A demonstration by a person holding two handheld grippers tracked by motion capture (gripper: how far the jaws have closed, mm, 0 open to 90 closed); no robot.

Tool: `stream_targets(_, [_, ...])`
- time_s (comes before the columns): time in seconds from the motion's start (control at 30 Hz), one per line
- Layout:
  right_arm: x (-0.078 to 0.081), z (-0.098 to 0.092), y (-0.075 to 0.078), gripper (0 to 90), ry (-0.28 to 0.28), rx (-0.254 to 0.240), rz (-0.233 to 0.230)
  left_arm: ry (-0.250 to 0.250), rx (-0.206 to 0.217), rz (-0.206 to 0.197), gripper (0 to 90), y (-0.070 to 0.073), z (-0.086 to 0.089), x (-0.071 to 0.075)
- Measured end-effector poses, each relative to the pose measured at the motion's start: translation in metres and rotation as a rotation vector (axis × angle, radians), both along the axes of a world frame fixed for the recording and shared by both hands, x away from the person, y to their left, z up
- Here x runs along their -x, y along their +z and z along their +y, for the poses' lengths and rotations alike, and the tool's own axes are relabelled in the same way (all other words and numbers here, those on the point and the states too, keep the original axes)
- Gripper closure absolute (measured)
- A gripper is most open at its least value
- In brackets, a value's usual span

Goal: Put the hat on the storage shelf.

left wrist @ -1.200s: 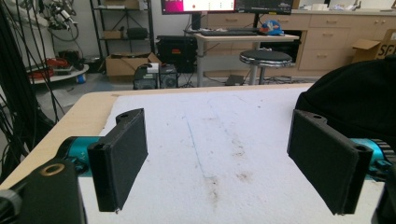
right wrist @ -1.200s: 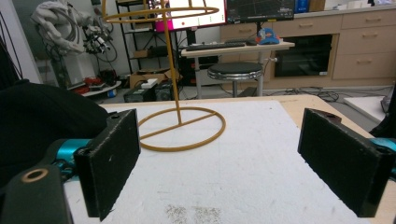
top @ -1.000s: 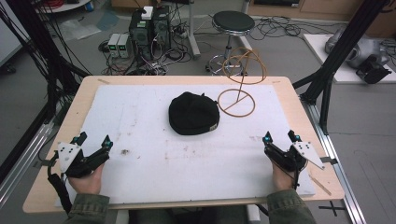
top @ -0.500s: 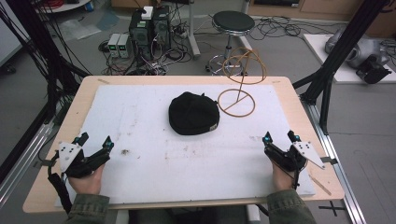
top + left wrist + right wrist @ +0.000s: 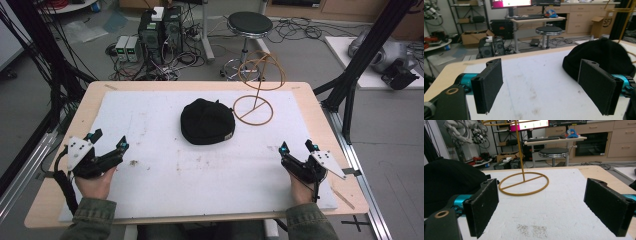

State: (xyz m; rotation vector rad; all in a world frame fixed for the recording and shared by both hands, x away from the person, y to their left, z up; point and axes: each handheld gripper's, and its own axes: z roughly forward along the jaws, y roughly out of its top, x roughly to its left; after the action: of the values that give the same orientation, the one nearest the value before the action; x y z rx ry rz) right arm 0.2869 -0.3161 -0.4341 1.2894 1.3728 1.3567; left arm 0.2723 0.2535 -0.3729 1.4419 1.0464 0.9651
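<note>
While both hands rest near the front edge of the wooden bench (image 5: 90, 100), the high view has the left claw (image 5: 107, 145) and the right claw (image 5: 298, 147) parked wide apart on the white foam mat (image 5: 150, 115), each with its jaws spread and nothing between them. My guess is they sit at the two sides so the middle is free for a reach. The soft black knitted beanie (image 5: 207, 121) lies slumped about mid-mat, closer to the far edge, and just beside it on its right stands the thin yellow wire hat stand with a ring base (image 5: 254, 109), apart from the hat as far as I can tell. Plenty of bare mat in front of both.

Left gripper view: jaws standing open, the beanie (image 5: 599, 53) ahead and off to the right, stained mat in between, and the far bench edge drops off to a round stool (image 5: 548, 30) and floor clutter.

Right gripper view: again the jaws are parted and empty. The beanie (image 5: 446, 180) bulks up at left, the stand's ring (image 5: 524, 183) sits dead ahead with its post going straight up, so that side probably has the cleaner line to the stand. The bench's right edge is close.
</note>
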Motion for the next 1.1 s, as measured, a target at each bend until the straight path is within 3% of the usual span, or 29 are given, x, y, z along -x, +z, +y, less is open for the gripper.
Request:
stream_targets(0.07, [-0.001,0.000,0.000,11.9,0.003,-0.003,0.008,-0.035,-0.016,0.019,20.3,0.012,-0.004,-0.008])
stream_targets(0.17, [-0.002,0.000,0.000,11.9,0.015,-0.003,0.024,-0.095,0.002,0.061,20.3,0.025,-0.013,-0.020])
stream_targets(0.33, [-0.002,0.000,0.000,11.9,0.018,-0.005,0.024,-0.109,-0.066,0.072,20.2,0.034,-0.031,-0.033])
stream_targets(0.5, [-0.001,-0.004,0.001,11.6,-0.003,-0.039,0.032,-0.144,-0.062,0.121,19.0,0.043,-0.047,-0.053])
stream_targets(0.67, [-0.002,-0.004,0.000,11.6,-0.006,-0.041,0.037,-0.177,-0.125,0.158,19.0,0.051,-0.068,-0.074])
stream_targets(0.7, [-0.002,-0.004,0.000,11.5,0.002,-0.041,0.043,-0.193,-0.143,0.174,18.9,0.052,-0.077,-0.083])
stream_targets(0.9, [-0.003,-0.005,0.000,11.4,0.008,-0.037,0.043,-0.217,-0.171,0.221,18.9,0.045,-0.103,-0.105])
stream_targets(1.1, [-0.005,-0.005,-0.001,11.4,0.026,-0.041,0.057,-0.278,-0.164,0.268,20.0,0.035,-0.139,-0.121])
